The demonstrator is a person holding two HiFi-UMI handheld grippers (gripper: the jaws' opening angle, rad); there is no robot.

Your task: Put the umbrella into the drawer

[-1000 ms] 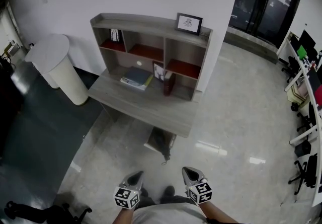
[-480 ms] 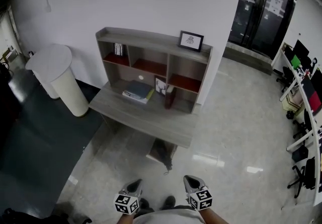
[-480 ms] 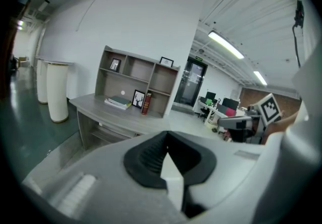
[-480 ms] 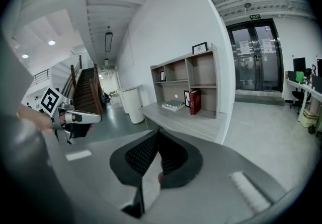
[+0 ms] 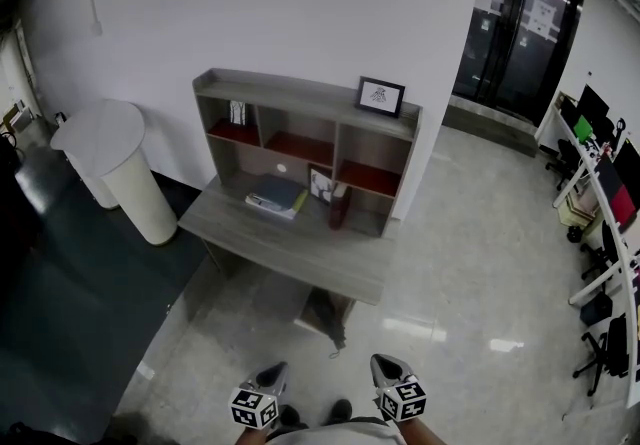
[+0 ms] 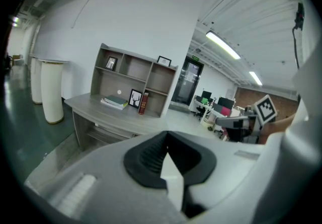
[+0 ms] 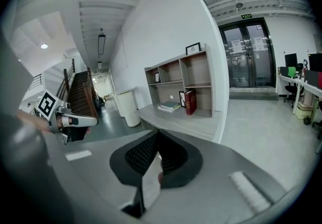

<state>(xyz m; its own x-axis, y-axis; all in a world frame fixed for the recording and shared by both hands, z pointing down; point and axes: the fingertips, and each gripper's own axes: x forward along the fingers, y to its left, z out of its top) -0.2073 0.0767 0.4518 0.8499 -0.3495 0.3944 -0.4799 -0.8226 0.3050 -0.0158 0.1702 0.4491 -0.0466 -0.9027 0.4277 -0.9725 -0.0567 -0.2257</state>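
on the floor just before the desk [image 5: 290,245] lies what we take for the umbrella [image 5: 325,314], a dark bundle. we judge it light, cloth soft, shaft stiff: grasp mid-shaft. our left gripper [image 5: 270,374] and right gripper [image 5: 385,365] are closed, empty.

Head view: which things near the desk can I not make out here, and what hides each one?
- Dark thing on the floor, head view: the desk top covers part of it; too small to tell whether it is the umbrella.
- Drawer, head view: the desk top hides the desk's front, so none shows.
- Picture frame, head view: its print is too small to read.
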